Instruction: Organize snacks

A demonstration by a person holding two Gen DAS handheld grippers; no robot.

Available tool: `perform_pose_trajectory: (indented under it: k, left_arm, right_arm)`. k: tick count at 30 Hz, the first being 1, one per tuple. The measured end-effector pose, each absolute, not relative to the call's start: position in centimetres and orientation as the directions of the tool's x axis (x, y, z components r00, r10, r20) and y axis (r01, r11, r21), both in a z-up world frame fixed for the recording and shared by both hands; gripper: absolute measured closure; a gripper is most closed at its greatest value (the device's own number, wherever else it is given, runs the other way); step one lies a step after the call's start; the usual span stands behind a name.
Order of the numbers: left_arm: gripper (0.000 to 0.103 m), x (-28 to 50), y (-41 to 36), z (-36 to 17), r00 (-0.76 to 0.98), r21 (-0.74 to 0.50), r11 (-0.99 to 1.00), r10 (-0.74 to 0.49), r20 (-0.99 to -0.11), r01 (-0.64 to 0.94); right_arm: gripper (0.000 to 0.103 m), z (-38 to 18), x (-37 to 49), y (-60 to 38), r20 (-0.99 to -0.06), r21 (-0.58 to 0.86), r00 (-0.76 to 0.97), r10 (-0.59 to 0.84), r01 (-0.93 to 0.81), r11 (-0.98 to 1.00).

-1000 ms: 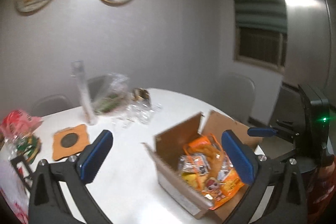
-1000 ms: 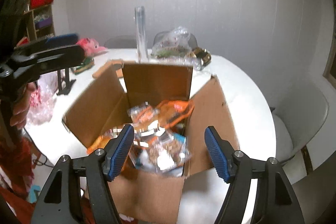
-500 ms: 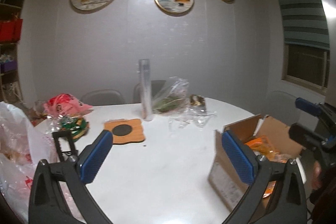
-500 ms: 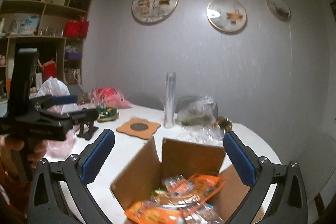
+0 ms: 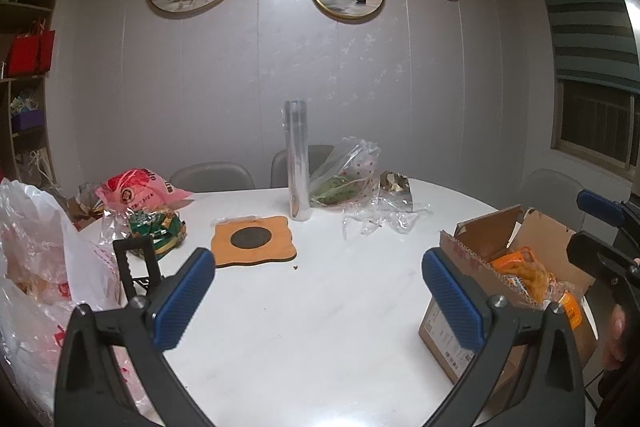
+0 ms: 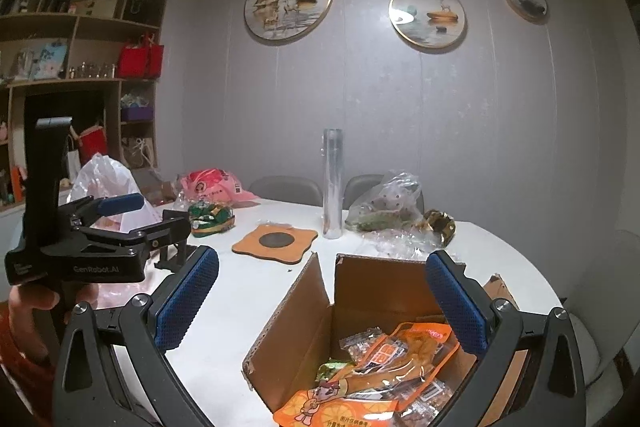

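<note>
Both grippers hovering over the white table (image 5: 320,307)

Left gripper (image 5: 318,299) and right gripper (image 6: 322,303) are holding their fingers wide apart, gripping nothing; snack packets (image 6: 384,367) are lying inside the cardboard box (image 6: 304,319).

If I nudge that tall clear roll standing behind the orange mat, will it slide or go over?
The clear roll stands upright on a narrow base, tall for its width, so a push near the top would probably tip it rather than slide it. Once down, its round shape would likely let it roll across the smooth white table. It looks like thin rolled film, so probably light.
</note>
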State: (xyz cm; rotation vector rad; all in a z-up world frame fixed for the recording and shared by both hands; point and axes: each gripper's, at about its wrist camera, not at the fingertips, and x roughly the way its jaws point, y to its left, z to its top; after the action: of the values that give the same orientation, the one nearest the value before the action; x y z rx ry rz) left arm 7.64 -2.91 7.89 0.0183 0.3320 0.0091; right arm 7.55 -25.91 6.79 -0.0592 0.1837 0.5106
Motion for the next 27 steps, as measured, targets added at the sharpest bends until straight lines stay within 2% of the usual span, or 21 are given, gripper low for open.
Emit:
perform_pose_trajectory:
  k: [27]
  left_arm:
    - [0.001, 7.73, -3.09, 7.11, 0.939, 0.018, 1.0, 0.005, -0.343, 0.001]
  right_arm:
    - [0.0, 5.88, 7.08, -25.96, -0.225, 0.002, 0.855, 0.466, -0.478, 0.878]
